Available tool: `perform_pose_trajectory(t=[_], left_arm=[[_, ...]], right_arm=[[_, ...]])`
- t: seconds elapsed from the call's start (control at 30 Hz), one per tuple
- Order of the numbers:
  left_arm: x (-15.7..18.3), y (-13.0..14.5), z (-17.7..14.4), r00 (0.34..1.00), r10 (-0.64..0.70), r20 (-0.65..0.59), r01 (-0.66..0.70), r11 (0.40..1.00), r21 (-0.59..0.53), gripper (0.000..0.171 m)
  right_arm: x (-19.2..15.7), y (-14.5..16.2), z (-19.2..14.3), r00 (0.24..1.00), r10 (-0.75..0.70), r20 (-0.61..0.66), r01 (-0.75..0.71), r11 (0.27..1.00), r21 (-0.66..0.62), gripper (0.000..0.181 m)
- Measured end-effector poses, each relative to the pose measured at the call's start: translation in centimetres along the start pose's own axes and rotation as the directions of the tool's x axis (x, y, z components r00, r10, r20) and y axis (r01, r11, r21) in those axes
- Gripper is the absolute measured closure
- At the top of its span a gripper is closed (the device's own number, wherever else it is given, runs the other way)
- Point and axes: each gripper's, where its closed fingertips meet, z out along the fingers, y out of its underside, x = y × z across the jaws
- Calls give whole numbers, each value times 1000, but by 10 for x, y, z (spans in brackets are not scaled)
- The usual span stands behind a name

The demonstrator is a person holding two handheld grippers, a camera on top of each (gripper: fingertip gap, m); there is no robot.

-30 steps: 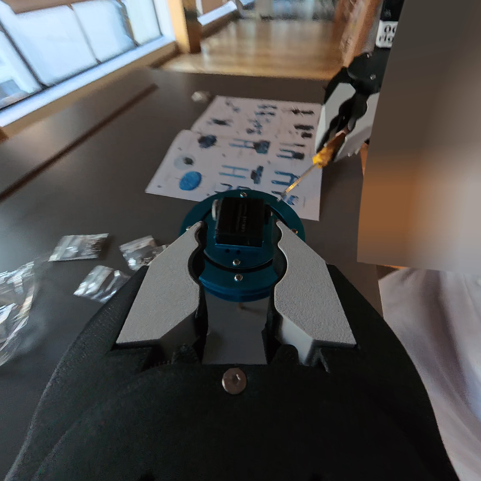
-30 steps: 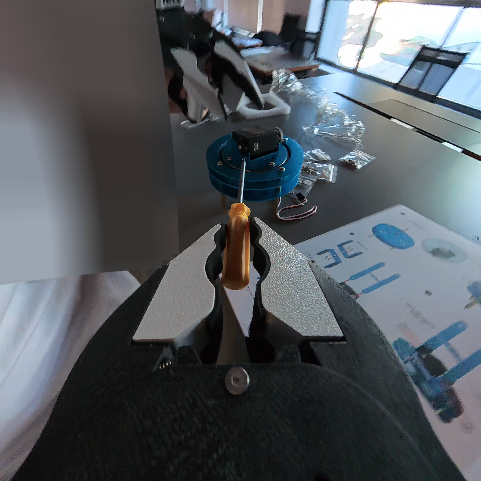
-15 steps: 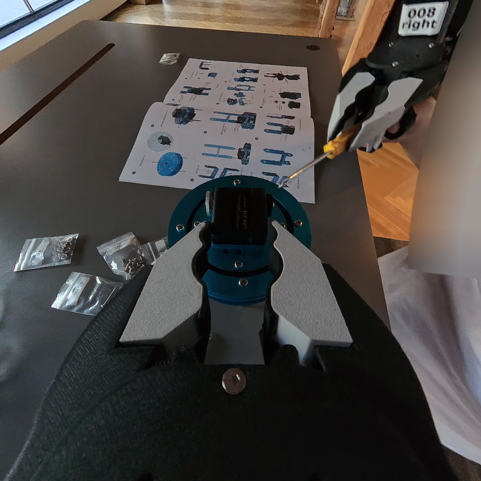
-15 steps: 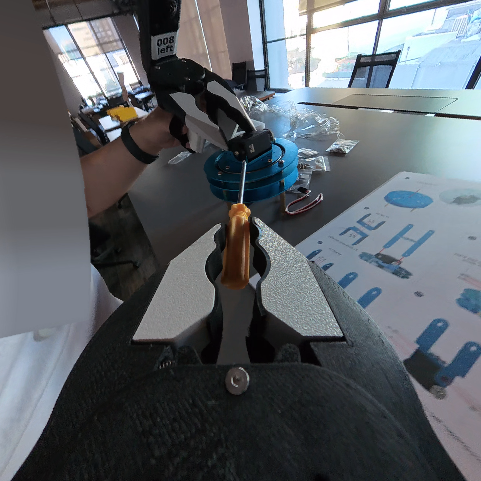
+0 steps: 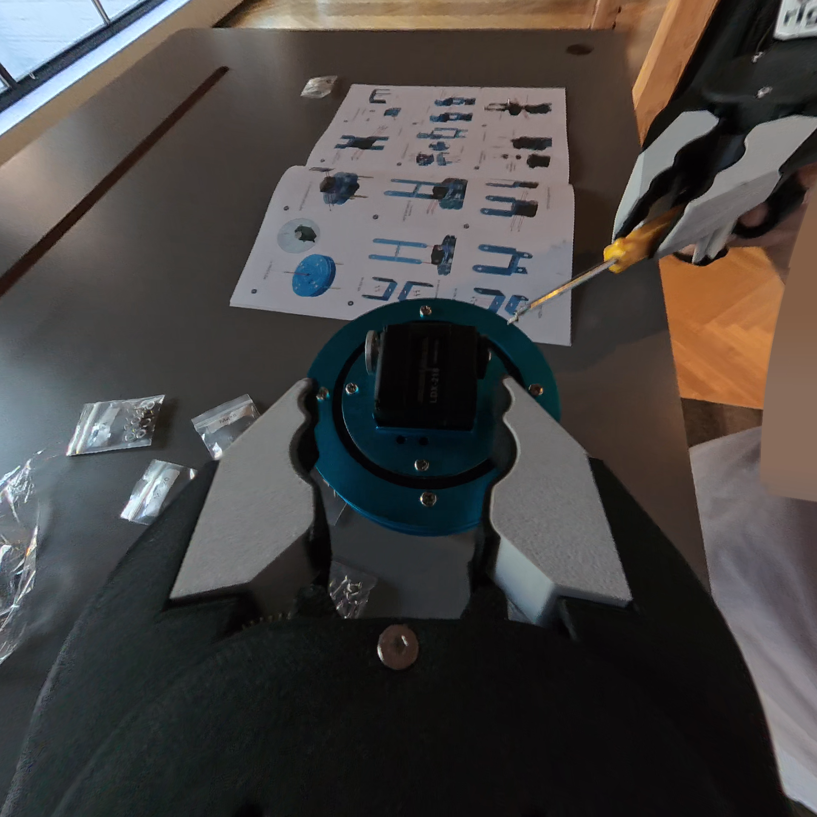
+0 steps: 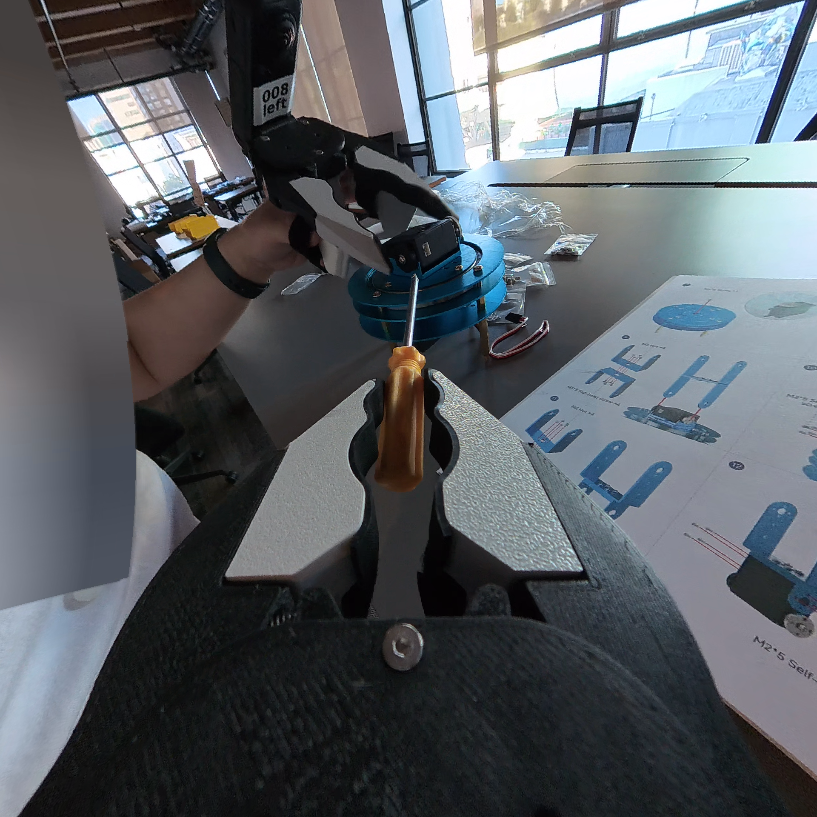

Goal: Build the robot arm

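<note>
Blue round base (image 5: 435,442) with a black motor (image 5: 424,380) sits on the dark table (image 5: 132,265); the left gripper (image 5: 406,398) straddles it, jaws wide, seemingly steadying it. Small bags of screws (image 5: 117,424) lie beside.

Right gripper (image 6: 404,389) clamps a yellow screwdriver (image 6: 400,437), tip at the base's rim (image 6: 442,283), beside the instruction sheet (image 6: 685,420).

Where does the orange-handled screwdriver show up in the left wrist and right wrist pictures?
Left wrist view: screwdriver at upper right, held by the far right gripper, tip at the blue round base's far rim.
Right wrist view: screwdriver at centre, clamped between that view's own fingers, shaft pointing up to the base.
Shared landmark: the black servo on the base.
</note>
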Motion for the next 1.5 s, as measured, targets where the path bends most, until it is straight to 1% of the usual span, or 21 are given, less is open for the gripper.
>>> perform_pose_trajectory(t=[0.07,0.1,0.17,0.23,0.3,0.37,0.5,0.63,0.87,1.2,1.5], left_arm=[[4,-7,0,999,-17,-40,18,1000,25,86],[6,-9,1,998,-26,-61,29,999,36,86],[3,-11,4,998,-28,-60,31,999,38,87],[1,-7,5,999,-3,-51,4,1000,16,99],[1,-5,6,999,25,-41,-24,1000,11,102],[7,-5,4,996,36,-77,-35,999,15,117],[8,-7,4,997,52,-61,-50,998,35,117],[7,-12,0,997,22,-73,-15,996,93,117],[7,-8,-3,997,29,-73,-24,997,69,117],[8,-6,4,997,19,-81,-18,1000,19,117],[7,-6,2,997,12,-81,-9,999,38,117]], right_arm=[[-1,0,1,1000,1,4,-1,1000,2,164],[-1,-1,1,1000,1,4,-1,1000,3,164],[0,-1,2,1000,-1,4,1,1000,3,165],[0,-2,3,1000,-6,1,6,1000,7,165],[-1,-2,4,1000,-9,-1,9,1000,9,165],[-1,-2,4,1000,-8,-5,8,1000,11,165],[-2,-2,7,1000,0,-16,0,1000,19,165],[-3,0,11,999,5,-53,-4,1000,15,164],[-6,1,14,994,23,-106,-20,999,33,165],[-10,-1,16,992,53,-111,-47,997,57,165],[-10,-1,17,988,31,-150,-23,998,51,165]])
